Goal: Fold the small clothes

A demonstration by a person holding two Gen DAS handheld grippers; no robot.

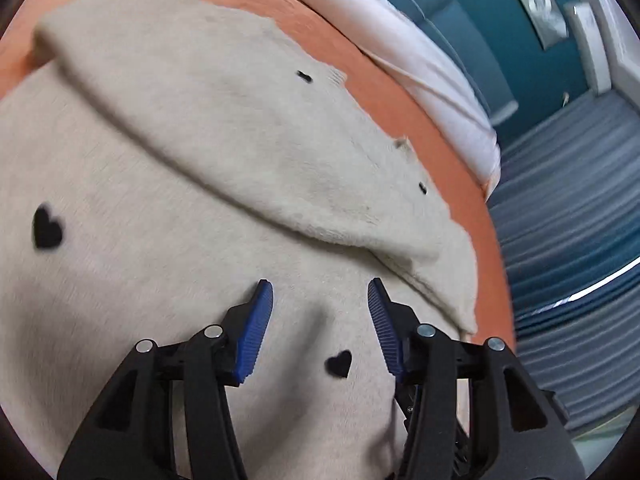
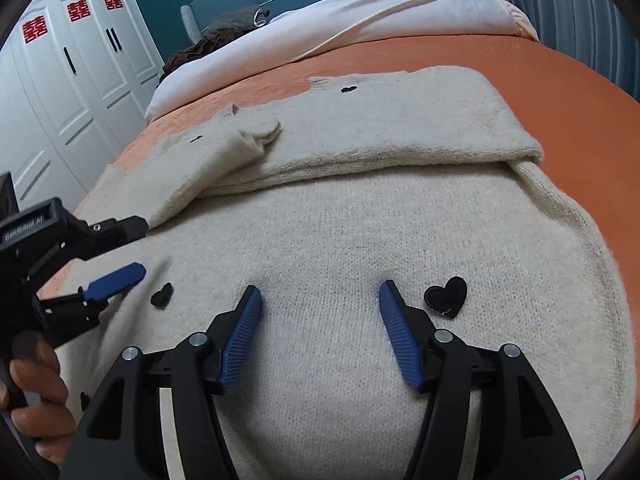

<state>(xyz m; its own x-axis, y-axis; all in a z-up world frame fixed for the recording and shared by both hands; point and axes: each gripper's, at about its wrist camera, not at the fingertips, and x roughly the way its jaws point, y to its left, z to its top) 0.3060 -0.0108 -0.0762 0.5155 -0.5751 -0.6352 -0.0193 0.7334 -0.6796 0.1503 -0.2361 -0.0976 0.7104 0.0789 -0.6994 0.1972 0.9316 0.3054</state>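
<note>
Cream knit sweater [image 2: 340, 240] with black hearts is lying partly folded on the orange bed [image 2: 560, 92]; left tool [image 1: 320, 300] and right tool [image 2: 320, 300] are hovering released over it, grasping nothing.

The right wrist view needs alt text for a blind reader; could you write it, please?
The open right gripper hovers over a cream knit sweater with black heart patches, sleeves folded across it, on an orange bedspread. The left gripper is at the left edge.

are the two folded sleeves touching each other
Touching. In the right wrist view the left sleeve has its cuff lying on the right sleeve, which is folded across the sweater, with no gap between them.
</note>
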